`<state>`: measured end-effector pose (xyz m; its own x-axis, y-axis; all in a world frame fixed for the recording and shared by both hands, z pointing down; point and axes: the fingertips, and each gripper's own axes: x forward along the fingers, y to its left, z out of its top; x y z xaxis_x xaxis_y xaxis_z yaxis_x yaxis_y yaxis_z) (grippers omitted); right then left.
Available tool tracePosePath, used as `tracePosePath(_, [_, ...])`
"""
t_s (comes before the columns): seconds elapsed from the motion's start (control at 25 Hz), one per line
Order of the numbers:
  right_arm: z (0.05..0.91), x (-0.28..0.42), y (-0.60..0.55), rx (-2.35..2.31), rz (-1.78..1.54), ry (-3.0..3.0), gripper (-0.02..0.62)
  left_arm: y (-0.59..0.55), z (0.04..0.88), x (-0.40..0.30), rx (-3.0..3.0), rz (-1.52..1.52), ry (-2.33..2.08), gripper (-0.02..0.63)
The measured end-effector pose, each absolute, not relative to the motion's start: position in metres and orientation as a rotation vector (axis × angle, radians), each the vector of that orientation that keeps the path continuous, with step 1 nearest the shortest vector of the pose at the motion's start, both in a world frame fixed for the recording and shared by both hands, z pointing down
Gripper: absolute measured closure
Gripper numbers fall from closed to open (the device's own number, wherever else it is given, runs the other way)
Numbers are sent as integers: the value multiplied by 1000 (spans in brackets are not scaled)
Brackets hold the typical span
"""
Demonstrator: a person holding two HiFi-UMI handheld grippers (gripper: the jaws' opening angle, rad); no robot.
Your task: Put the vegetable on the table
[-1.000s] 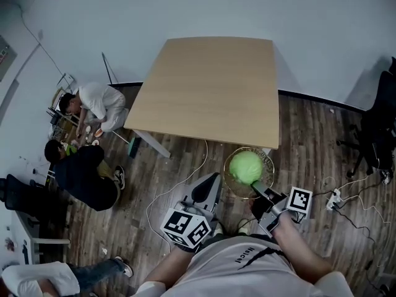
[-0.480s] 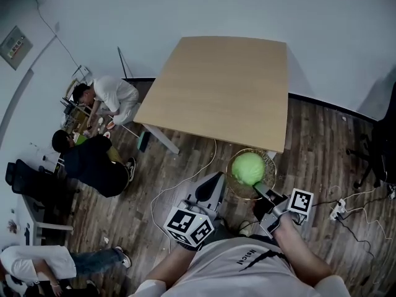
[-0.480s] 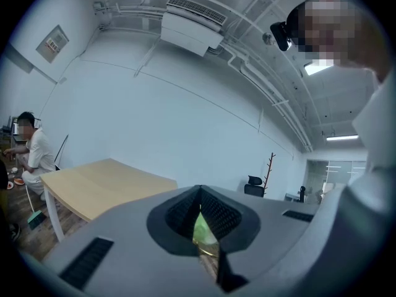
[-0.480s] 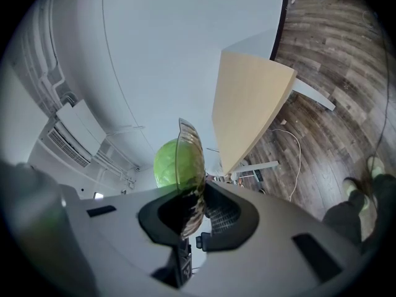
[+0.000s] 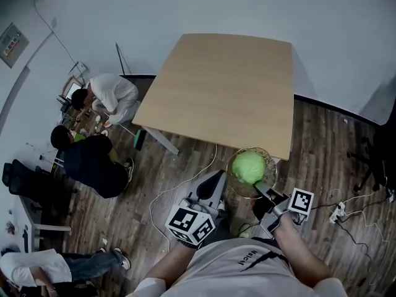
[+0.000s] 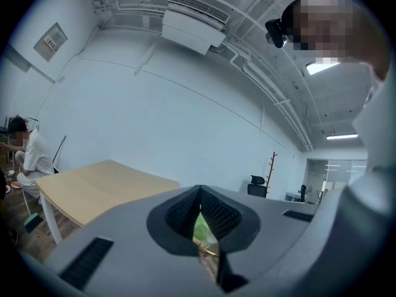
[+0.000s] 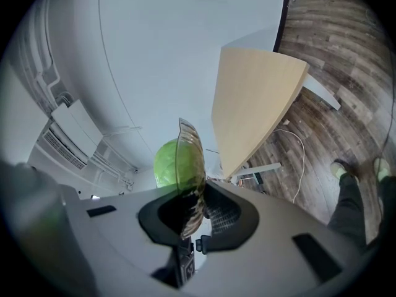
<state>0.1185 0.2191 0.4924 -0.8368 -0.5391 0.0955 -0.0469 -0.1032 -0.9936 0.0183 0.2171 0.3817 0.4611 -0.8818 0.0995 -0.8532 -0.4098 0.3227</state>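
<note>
I'm holding my left gripper (image 5: 213, 179) pinched shut and empty, just beside the glass bowl (image 5: 237, 189) that's cradling the cabbage (image 5: 249, 166). My right gripper (image 5: 262, 188) is clamping only the bowl's rim, short of the table (image 5: 223, 91). That's risky: the one-sided weight could be twisting the slick glass and tipping the cabbage floorward.

Office room, bare wooden table (image 5: 223, 85), swivel chair (image 6: 257, 187), ceiling air conditioner (image 6: 195, 26)
</note>
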Motion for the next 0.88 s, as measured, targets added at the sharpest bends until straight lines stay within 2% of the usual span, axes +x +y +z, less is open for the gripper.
tracePosePath(0.52, [504, 25, 105, -704, -1940, 1754, 549, 96, 391, -81, 2494, -92, -1366, 594])
tracePosePath(0.88, [521, -4, 38, -769, -1917, 1746, 549, 35, 404, -109, 2504, -87, -1291, 594])
